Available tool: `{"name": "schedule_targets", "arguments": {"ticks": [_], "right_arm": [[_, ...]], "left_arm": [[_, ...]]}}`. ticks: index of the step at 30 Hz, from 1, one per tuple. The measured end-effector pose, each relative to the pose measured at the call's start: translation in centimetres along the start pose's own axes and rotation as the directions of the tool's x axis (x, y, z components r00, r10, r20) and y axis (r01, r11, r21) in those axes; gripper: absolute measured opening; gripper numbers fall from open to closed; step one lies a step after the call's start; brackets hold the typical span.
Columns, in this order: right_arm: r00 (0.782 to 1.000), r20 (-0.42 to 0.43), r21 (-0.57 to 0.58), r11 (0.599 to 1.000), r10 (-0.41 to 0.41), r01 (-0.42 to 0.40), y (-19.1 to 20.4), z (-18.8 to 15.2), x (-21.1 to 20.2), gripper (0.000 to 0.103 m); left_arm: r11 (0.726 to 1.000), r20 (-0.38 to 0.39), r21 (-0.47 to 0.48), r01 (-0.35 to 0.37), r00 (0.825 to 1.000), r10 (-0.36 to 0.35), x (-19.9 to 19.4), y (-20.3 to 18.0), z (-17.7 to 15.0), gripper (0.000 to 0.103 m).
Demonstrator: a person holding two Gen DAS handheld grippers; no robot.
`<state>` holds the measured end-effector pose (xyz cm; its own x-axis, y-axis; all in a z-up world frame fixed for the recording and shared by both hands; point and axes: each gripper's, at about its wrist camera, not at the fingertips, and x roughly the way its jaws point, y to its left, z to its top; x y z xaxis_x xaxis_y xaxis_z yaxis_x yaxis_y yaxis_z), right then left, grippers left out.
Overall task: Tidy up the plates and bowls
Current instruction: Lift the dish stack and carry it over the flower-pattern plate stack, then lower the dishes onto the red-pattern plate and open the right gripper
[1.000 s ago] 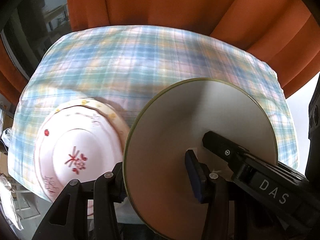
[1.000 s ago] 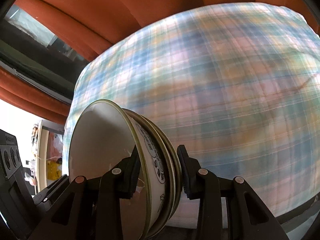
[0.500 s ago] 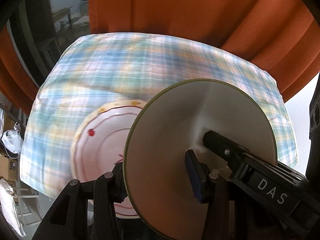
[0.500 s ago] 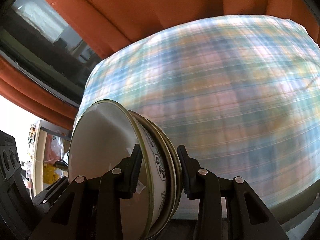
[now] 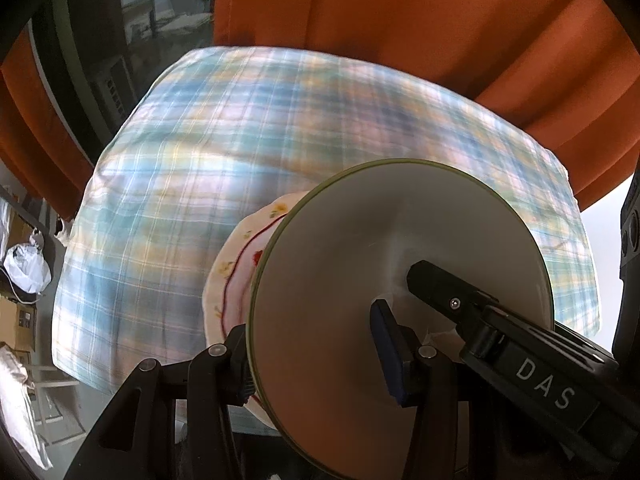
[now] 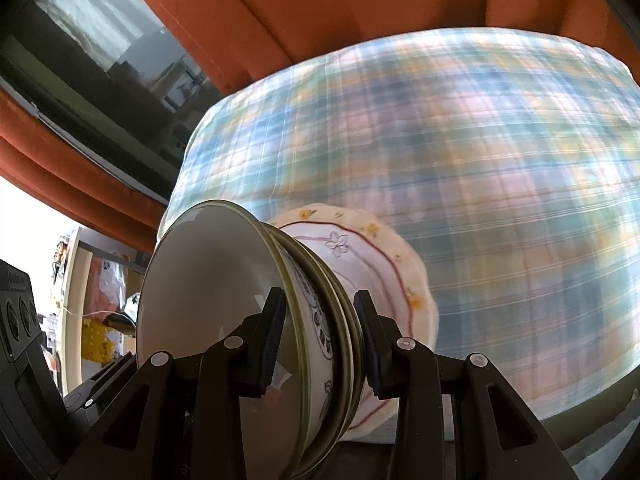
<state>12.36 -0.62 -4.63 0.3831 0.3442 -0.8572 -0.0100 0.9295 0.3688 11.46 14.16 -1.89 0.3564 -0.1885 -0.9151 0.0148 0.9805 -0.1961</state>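
A stack of white bowls (image 6: 240, 320) with olive-green rims, nested and tipped on edge, is held between both tools; the outer wall of one carries dark printed characters. In the left wrist view the top bowl's plain glazed inside (image 5: 360, 280) faces the camera.

The right gripper (image 6: 320, 334) has its fingers (image 6: 272, 344) closed on the stack's rim, one pad inside the top bowl, the other against the outermost rim. The left gripper (image 5: 316, 356) likewise clamps the rim: one finger behind the bowl's edge, the blue-padded finger (image 5: 390, 354) pressed on the inside. The right tool's black finger (lettered "DAS") reaches into the bowl from the lower right of that view.

Behind the stack lies a scalloped cream plate (image 6: 376, 264) with a red line and small yellow flowers, resting on the table near its near edge. The plaid tablecloth (image 6: 480, 160), blue, pink and yellow, is blurred. Orange curtains (image 5: 400, 32) hang beyond the table, beside a dark window (image 6: 100, 72). The bowls hide most of the plate from the left camera (image 5: 236, 276).
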Motion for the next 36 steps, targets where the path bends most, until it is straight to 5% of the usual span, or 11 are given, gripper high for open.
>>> {"name": "schedule_targets", "arguments": {"ticks": [10, 22, 29, 36], "right_arm": [[0.995, -0.094, 0.001, 0.999, -0.037, 0.037, 0.6, 0.7, 3.1, 0.038], [0.995, -0.065, -0.009, 0.997, -0.073, 0.072, 0.7, 1.1, 3.0, 0.038], [0.992, -0.027, -0.021, 0.992, -0.127, 0.126, 1.4, 0.5, 2.9, 0.040], [0.982, 0.059, -0.047, 0.983, -0.177, 0.180, 2.1, -0.4, 0.8, 0.063]], "left_arm": [[0.999, -0.077, -0.044, 0.017, 0.997, -0.021, 2.1, 1.8, 0.5, 0.049], [0.998, -0.081, -0.025, 0.065, 0.995, -0.066, 2.8, 1.8, 1.1, 0.050], [0.997, -0.066, -0.014, 0.078, 0.995, -0.079, 2.8, 2.8, 0.5, 0.062], [0.998, 0.029, 0.003, 0.067, 0.997, -0.068, 0.6, 3.1, -0.4, 0.081]]}}
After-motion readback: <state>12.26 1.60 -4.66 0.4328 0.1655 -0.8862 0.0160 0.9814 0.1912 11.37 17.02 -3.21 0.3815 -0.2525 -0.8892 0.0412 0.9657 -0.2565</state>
